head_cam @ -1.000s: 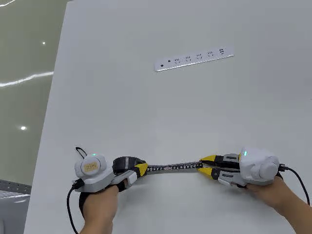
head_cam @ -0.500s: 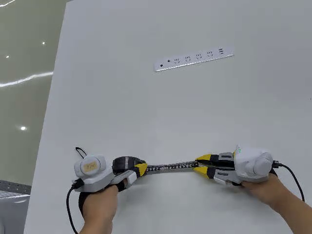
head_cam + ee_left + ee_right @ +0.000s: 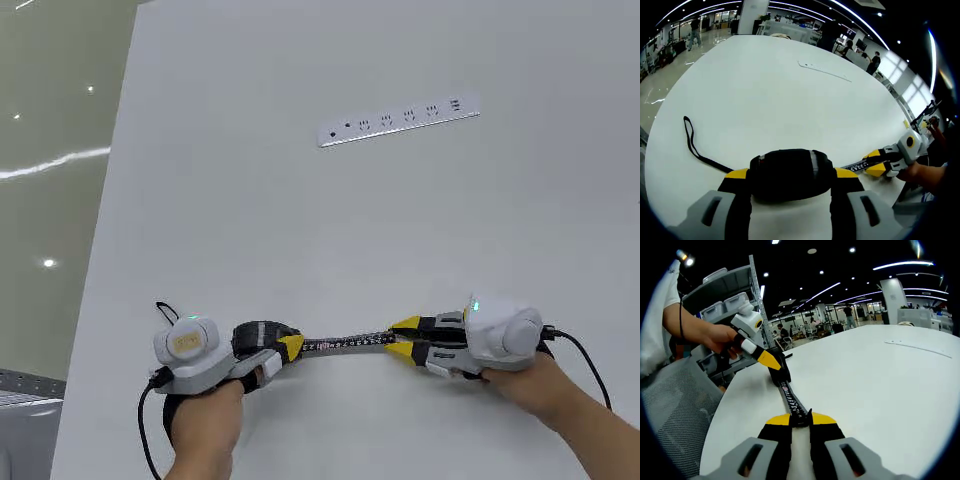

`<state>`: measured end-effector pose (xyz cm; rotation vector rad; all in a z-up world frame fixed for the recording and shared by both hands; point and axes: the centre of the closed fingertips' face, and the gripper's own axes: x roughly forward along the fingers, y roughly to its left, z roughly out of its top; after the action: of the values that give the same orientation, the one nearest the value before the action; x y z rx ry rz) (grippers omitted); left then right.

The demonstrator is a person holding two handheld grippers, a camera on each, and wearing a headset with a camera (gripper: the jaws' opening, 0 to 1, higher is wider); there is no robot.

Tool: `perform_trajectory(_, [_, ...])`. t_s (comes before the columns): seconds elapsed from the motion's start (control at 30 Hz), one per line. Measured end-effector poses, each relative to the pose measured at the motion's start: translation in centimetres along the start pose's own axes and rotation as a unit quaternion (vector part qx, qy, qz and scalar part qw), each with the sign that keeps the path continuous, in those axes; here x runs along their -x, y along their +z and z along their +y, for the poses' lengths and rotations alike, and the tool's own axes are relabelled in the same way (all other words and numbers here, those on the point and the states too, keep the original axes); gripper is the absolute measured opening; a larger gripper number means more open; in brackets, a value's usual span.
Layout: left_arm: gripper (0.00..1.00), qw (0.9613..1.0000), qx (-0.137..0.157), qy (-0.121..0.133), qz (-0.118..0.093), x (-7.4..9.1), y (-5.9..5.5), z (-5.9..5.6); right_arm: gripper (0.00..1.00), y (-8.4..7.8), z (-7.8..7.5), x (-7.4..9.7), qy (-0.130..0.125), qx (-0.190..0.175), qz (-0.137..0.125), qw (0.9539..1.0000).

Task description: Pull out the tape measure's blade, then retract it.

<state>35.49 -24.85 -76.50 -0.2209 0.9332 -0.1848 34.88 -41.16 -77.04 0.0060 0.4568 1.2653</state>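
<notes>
Tape measure (image 3: 262, 337) sits on the white table (image 3: 300, 210) at the near edge. The left gripper (image 3: 790, 176) clamps its black body, one jaw on each side. In the head view this gripper's housing covers the body's near-left part.

The blade (image 3: 345, 343) runs out to the right, slightly bowed. The right gripper (image 3: 401, 337) has its jaws nearly closed, pinching the blade's end.

Nearby:
- Power strip (image 3: 398, 120) lies flat, well apart, further up the table.
- Black strap (image 3: 695, 150) trails on the table left of the body.
- Cable (image 3: 575, 350) runs from the right gripper's rear.

Versus 1.0 s ago: the right gripper has moved left toward the body, so less blade is exposed. The left gripper, body and strip are unmoved.
</notes>
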Motion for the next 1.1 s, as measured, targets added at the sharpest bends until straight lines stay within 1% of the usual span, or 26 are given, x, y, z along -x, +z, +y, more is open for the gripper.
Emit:
perform_trajectory(0.43, [0.6, 1.0, 0.001, 0.0, 0.0, 0.1, 0.0, 0.0, 0.12, 0.6, 0.7, -1.9, 0.011, 0.002, -0.001, 0.9999])
perform_trajectory(0.6, [0.61, 1.0, 0.003, 0.0, 0.002, 0.0, 0.0, 0.0, 0.12, 0.8, 0.8, -2.6, 0.015, -0.007, -0.002, 0.9999])
perform_trajectory(0.97, [0.61, 1.0, 0.003, 0.0, 0.001, 0.0, 0.0, 0.0, 0.12, 0.8, 1.3, -3.8, 0.022, 0.0, 0.006, 0.9997])
perform_trajectory(1.03, [0.61, 1.0, 0.003, 0.0, 0.001, 0.0, 0.0, 0.0, 0.12, 0.9, 1.4, -4.1, 0.024, -0.008, 0.008, 0.9997])
perform_trajectory(1.1, [0.61, 1.0, 0.003, 0.0, 0.001, 0.1, 0.0, -0.1, 0.12, 0.9, 1.4, -4.4, 0.026, -0.008, 0.011, 0.9996])
